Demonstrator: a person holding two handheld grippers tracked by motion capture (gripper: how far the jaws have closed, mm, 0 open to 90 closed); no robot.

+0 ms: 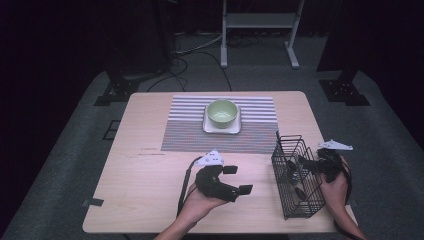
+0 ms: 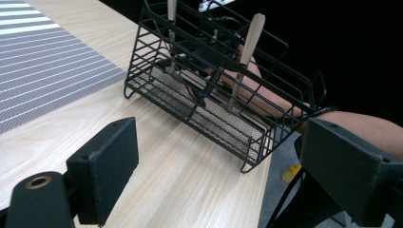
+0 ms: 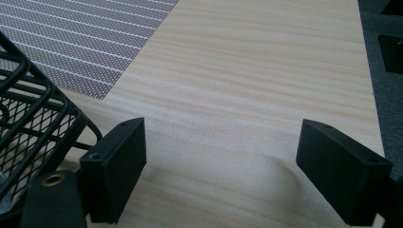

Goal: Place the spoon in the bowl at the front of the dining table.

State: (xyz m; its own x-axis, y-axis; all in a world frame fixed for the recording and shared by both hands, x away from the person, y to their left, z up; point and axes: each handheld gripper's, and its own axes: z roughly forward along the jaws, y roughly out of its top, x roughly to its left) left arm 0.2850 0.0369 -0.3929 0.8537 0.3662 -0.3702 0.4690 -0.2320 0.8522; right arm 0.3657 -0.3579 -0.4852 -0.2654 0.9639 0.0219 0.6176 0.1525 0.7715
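Wire basket [image 1: 295,180] stands on the table [image 1: 150,200] near its front right corner, holding upright utensils [image 2: 249,35]. Left gripper [image 1: 239,179], jaws apart and empty, hovers over the front edge, aimed at the basket. Right gripper [image 1: 305,165], jaws apart and empty, sits just beside the basket's right side. Green bowl [image 1: 222,113] rests on the striped placemat [image 1: 190,135] toward the rear edge.

Green bowl [image 1: 222,113] on plate [image 1: 210,127] (striped mat [image 1: 260,109])

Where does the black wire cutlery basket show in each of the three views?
High view: black wire cutlery basket at lower right, beside the right gripper.
Left gripper view: upper centre, wooden-handled utensils standing inside.
Right gripper view: left edge.
Shared landmark: grey striped placemat.
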